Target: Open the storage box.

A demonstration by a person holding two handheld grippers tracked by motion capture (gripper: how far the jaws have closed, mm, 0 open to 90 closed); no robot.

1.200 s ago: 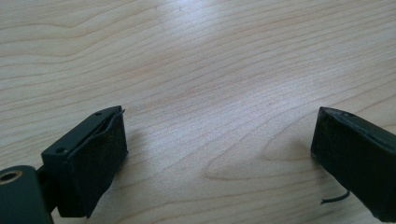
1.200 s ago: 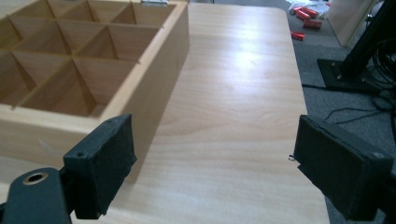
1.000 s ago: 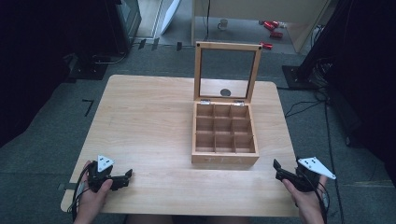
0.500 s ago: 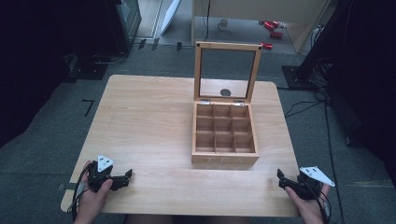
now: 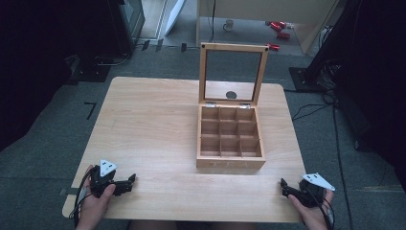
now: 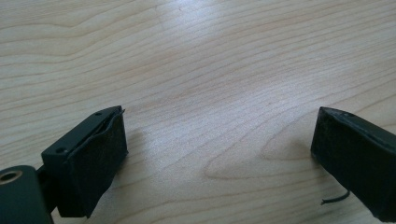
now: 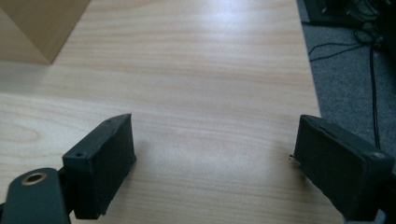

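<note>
Wooden box [image 5: 230, 139] with nine compartments, standing right of centre on the bench [image 5: 143, 129]; its glass-paned lid [image 5: 233, 74] stands upright at the far edge. Left tool [image 5: 130, 181], held at the near left corner of the bench, well apart from the box, jaws spread wide over bare wood. Right tool [image 5: 283, 188], held at the near right corner, near the box's front right corner [image 7: 35, 28], jaws likewise spread and empty.
</note>
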